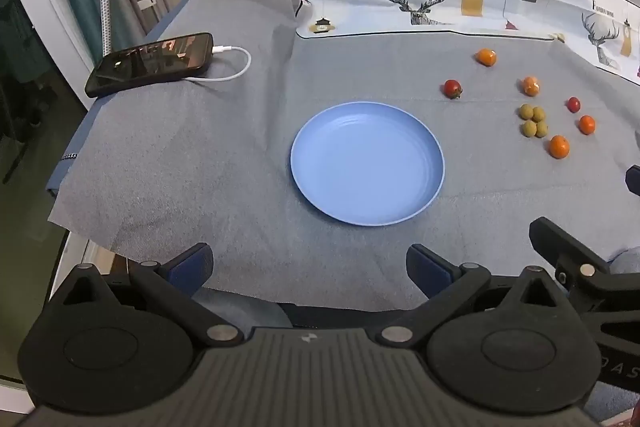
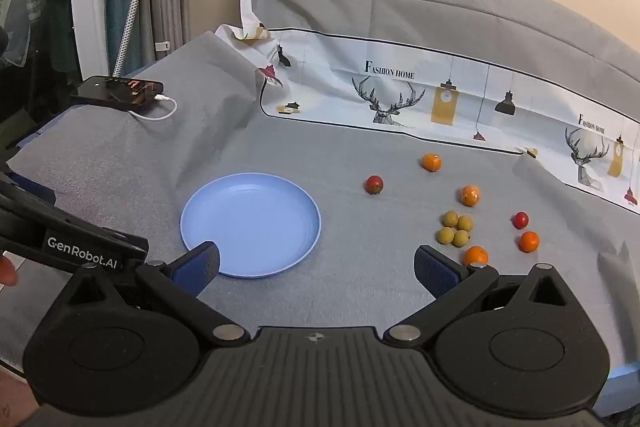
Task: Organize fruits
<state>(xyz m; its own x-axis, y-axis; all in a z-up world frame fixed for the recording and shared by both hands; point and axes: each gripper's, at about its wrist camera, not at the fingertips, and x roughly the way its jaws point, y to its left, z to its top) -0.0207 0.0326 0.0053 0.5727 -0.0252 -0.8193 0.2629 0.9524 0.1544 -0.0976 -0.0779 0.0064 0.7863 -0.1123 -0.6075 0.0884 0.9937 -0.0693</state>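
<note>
We see the blue plate (image 1: 367,163) lying bare on the grey cloth (image 1: 200,155), with the fruits well apart to its right: 4 oranges (image 1: 559,146), 2 tomatoes (image 1: 452,88) and 4 touching green fruits (image 1: 533,120). Our left gripper (image 1: 310,269) and right gripper (image 2: 316,267) both stand wide, holding nothing. Only the right wrist view shows the printed sheet (image 2: 440,95) climbing a grey backrest, and the phone (image 2: 118,90) farther off.

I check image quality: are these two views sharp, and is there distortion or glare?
Left wrist view: fisheye bends the cloth edges; plate sharp; phone screen shows reflections. Right wrist view: same curvature, soft even light, faint shadows.
</note>
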